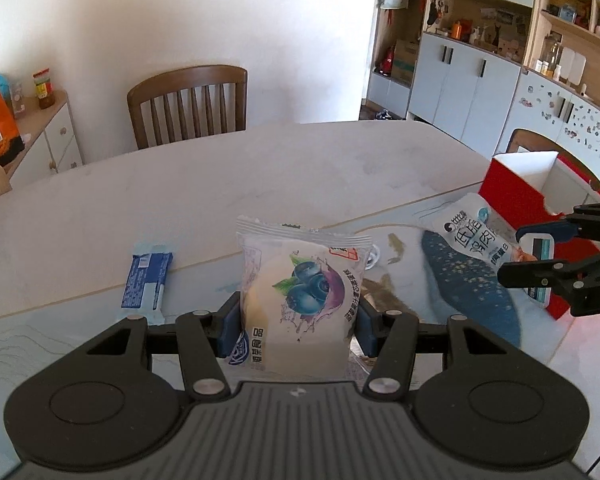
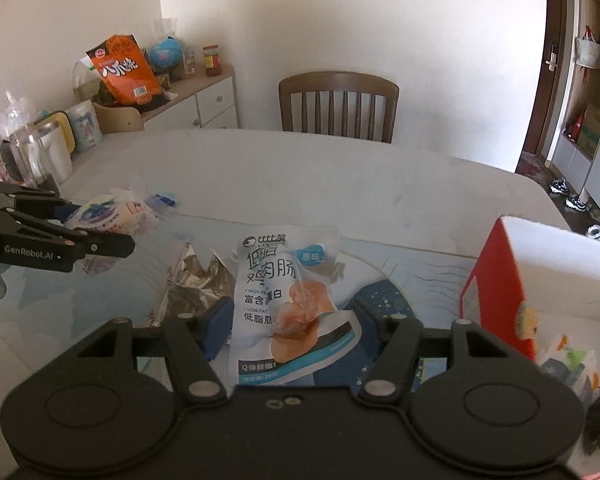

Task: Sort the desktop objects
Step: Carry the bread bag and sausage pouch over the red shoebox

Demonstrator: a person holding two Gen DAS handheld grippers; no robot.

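A clear packet with a blueberry picture and a pale pastry inside (image 1: 300, 288) stands upright between the blue pads of my left gripper (image 1: 298, 330), which is shut on its lower half and holds it above the table (image 1: 220, 184). My right gripper (image 2: 292, 330) is shut on a white chicken-sausage packet (image 2: 280, 300), also held off the table. In the left wrist view, the right gripper (image 1: 512, 254) and its sausage packet (image 1: 472, 236) are at the right. In the right wrist view, the left gripper (image 2: 104, 226) and its blueberry packet (image 2: 100, 216) are at the left.
A blue wrapped bar (image 1: 146, 280) lies on the table left of the blueberry packet. Crumpled foil (image 2: 196, 280) lies between the grippers. A red open box (image 2: 496, 292) stands at the right. A wooden chair (image 1: 188, 104) is at the far side, a cluttered sideboard (image 2: 204, 92) at the left.
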